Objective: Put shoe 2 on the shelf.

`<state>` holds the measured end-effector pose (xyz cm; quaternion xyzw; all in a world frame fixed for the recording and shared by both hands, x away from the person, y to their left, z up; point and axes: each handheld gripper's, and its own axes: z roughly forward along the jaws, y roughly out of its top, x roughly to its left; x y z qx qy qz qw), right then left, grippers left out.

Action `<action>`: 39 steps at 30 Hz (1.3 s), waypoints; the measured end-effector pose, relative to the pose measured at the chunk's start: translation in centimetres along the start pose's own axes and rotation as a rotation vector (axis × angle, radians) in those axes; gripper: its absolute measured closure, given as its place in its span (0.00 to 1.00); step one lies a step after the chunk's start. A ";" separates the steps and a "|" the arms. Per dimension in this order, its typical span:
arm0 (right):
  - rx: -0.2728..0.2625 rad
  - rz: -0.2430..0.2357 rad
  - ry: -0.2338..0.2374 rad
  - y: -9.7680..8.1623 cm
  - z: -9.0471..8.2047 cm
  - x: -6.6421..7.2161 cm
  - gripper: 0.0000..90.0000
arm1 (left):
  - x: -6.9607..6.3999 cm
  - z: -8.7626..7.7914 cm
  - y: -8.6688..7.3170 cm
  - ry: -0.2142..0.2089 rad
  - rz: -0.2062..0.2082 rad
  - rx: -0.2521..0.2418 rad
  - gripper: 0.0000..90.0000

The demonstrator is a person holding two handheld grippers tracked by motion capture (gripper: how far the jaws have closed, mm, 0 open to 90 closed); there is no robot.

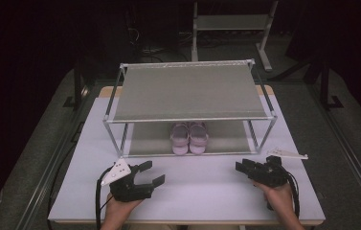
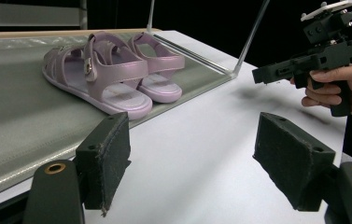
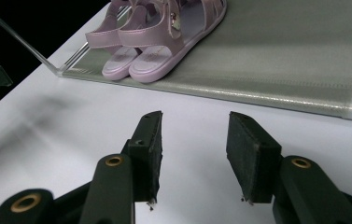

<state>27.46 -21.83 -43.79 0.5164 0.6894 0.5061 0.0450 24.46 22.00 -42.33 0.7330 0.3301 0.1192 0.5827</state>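
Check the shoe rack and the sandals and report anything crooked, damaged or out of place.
Nothing stands out. The pink sandals sit upright, side by side, on the rack's lower shelf. The upper shelf is bare and looks level. The left gripper and right gripper hover open over the white table, holding nothing.

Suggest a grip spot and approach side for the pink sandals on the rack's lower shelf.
Probably the heel ends of the pink sandals, coming in level from the rack's open front: heels face the person, and the upper shelf blocks a reach from above. The raised back straps give the open jaws something thin to pinch.
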 end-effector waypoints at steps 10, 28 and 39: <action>0.002 -0.003 0.009 -0.3 -0.6 -0.2 0.61 | 0.0 0.0 0.0 -0.001 -0.001 -0.001 0.30; 0.005 0.012 0.008 -1.1 -1.9 -0.7 0.61 | -0.1 0.1 0.0 -0.005 -0.002 0.000 0.30; -0.036 0.030 0.018 -2.2 -2.9 -1.1 0.56 | -0.1 0.5 0.2 -0.020 -0.005 0.002 0.29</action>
